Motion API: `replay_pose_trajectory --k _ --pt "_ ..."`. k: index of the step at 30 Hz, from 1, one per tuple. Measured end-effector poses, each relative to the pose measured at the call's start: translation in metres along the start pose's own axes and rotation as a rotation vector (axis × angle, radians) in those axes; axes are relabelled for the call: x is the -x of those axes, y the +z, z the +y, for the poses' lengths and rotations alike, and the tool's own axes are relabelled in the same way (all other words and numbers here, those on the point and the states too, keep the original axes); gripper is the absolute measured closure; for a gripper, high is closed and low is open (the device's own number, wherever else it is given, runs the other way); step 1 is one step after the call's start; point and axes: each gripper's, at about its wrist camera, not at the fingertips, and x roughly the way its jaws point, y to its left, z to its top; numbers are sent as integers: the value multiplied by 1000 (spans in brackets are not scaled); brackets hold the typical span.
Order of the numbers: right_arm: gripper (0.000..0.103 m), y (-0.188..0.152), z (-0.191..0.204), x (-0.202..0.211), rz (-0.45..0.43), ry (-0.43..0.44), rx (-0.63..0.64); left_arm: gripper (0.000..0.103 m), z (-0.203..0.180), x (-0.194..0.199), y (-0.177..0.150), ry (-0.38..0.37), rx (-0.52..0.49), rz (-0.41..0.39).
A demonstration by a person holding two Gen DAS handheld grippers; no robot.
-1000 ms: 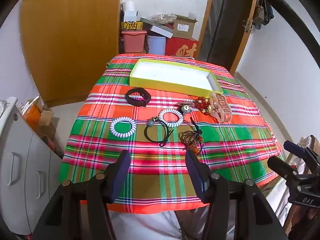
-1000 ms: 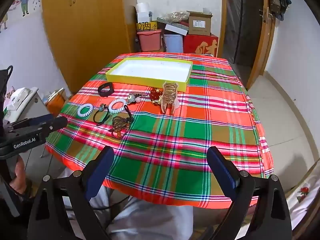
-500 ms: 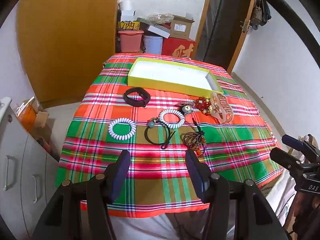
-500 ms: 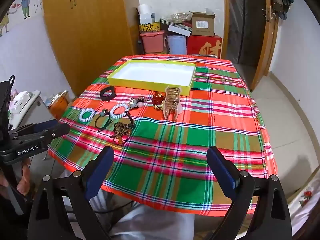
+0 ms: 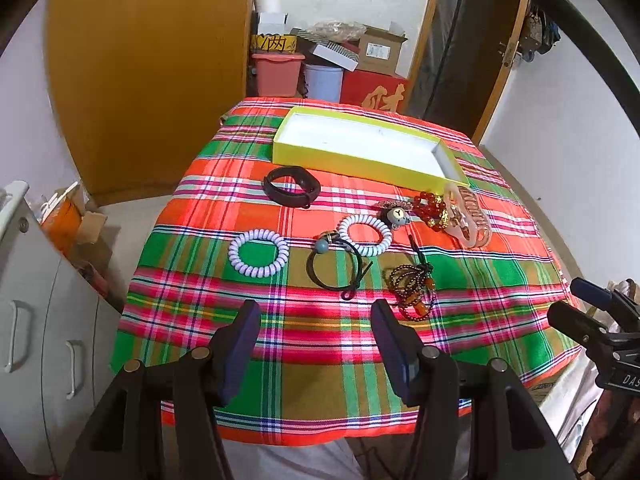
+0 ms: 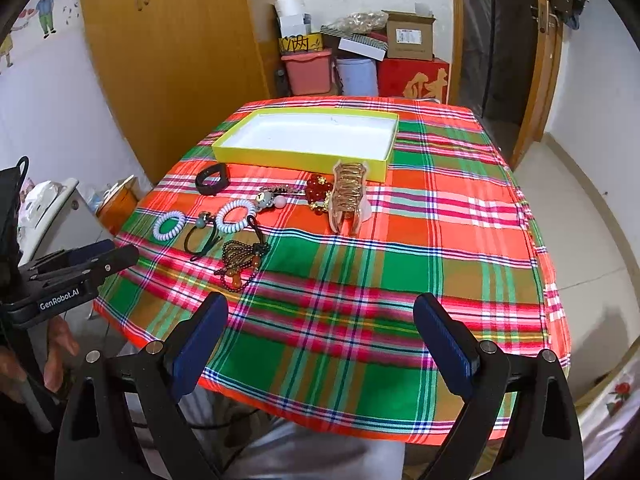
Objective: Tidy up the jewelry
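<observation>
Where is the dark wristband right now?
In the left wrist view the dark wristband lies on the plaid tablecloth, just in front of the yellow box near its left end, behind the white coil bracelets.

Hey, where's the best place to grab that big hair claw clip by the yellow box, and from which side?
Probably grip the hair claw clip across its long ridged spine, coming from above. It lies teeth-down on the tablecloth, spine up, so its two long flanks are exposed. The red bead bracelet crowds its left flank, so ease that finger in carefully.
</observation>
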Motion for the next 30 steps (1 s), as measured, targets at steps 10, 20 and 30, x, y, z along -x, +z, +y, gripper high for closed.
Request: replay_pose_trajectory --k 10,20,30 --pt "9 0 7 -2 22 -11 26 46 1 1 -2 3 2 1" --pt "9 0 8 -4 29 -15 28 46 0 3 -3 16 0 -2" --pt "9 2 11 -4 39 -9 24 46 -1 5 -3 22 -16 3"
